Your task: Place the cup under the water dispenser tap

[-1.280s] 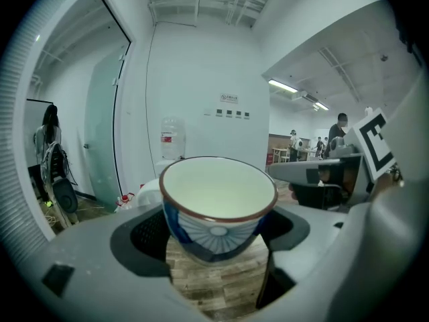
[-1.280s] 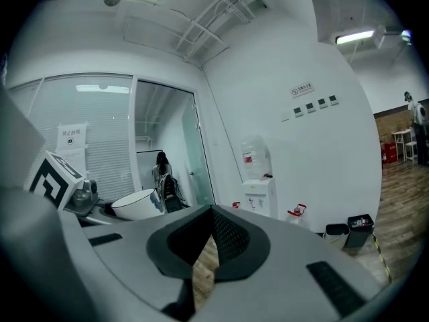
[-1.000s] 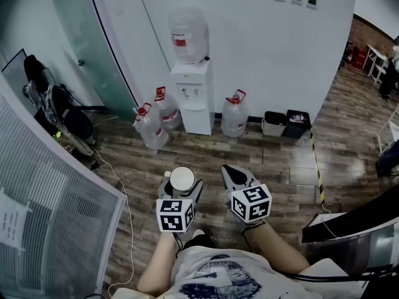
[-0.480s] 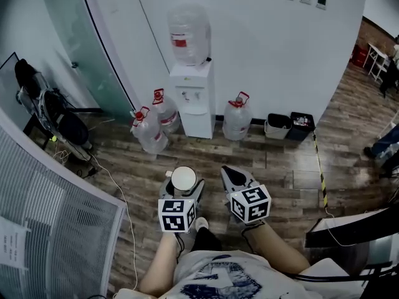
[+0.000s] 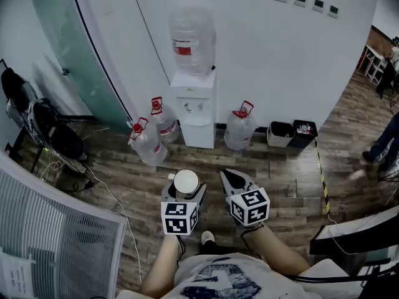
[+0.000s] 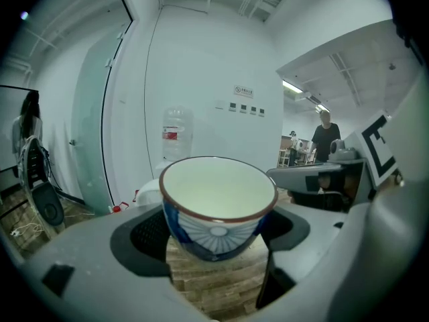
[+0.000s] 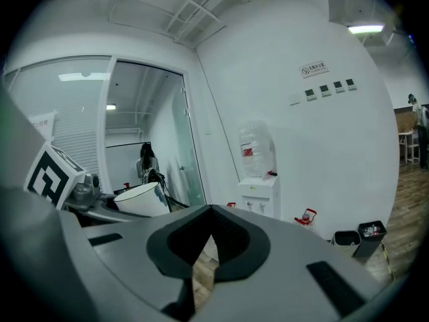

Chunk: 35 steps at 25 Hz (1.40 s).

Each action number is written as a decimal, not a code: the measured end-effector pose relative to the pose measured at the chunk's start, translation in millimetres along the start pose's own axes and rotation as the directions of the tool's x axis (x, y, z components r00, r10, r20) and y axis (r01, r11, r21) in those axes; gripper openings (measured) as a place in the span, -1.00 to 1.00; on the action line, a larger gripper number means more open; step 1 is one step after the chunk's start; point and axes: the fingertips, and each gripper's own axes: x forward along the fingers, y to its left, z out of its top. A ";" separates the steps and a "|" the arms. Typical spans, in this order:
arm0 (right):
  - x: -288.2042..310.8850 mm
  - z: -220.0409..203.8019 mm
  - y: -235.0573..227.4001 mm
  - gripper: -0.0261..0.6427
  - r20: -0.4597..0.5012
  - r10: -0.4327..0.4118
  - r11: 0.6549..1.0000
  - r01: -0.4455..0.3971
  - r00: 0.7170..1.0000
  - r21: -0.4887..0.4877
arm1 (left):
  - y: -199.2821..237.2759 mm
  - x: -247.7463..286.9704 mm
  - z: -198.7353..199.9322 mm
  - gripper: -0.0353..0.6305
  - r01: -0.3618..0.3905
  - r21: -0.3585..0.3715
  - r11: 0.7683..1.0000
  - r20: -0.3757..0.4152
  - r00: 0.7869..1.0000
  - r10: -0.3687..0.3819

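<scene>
- Cup [image 5: 186, 182]: blue-and-white, brown rim, upright, clamped between fingers of left gripper [image 5: 185, 193]; held over floor [image 5: 280, 173], well apart from dispenser [image 5: 194, 108].
- Right gripper [image 5: 232, 179]: fingers closed together, nothing between; just beside left gripper.
- Dispenser: against white wall, bottle [image 5: 192, 39] on top.
- Flanks: two jugs [image 5: 149, 143] at dispenser's left, one jug [image 5: 240, 128] at right, bins [image 5: 292, 132] further right.
- Open room: bare floor between cup and dispenser front.

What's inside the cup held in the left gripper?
It looks empty: the cup, gripped by the left gripper, shows only a plain white interior. In the left gripper view the near rim covers the very bottom.
</scene>
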 end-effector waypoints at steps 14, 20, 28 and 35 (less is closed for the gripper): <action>123.4 29.9 -30.8 -0.86 -0.020 -0.060 0.998 0.060 0.998 0.000 | 94.1 88.4 33.7 0.40 0.054 0.027 0.998 -0.048 0.997 -0.052; 158.2 27.9 -62.4 -0.86 -0.040 -0.065 0.998 0.065 0.997 0.008 | 100.7 138.3 37.7 0.40 0.077 0.027 0.997 -0.077 0.994 -0.075; 237.4 23.8 -119.8 -0.86 -0.052 -0.034 0.999 0.035 0.998 0.029 | 126.3 229.5 46.0 0.40 0.075 0.036 0.997 -0.111 0.991 -0.070; 328.3 13.2 -194.3 -0.86 -0.067 -0.054 0.996 0.058 0.996 0.064 | 168.3 340.4 47.9 0.39 0.066 0.022 0.998 -0.153 0.986 -0.061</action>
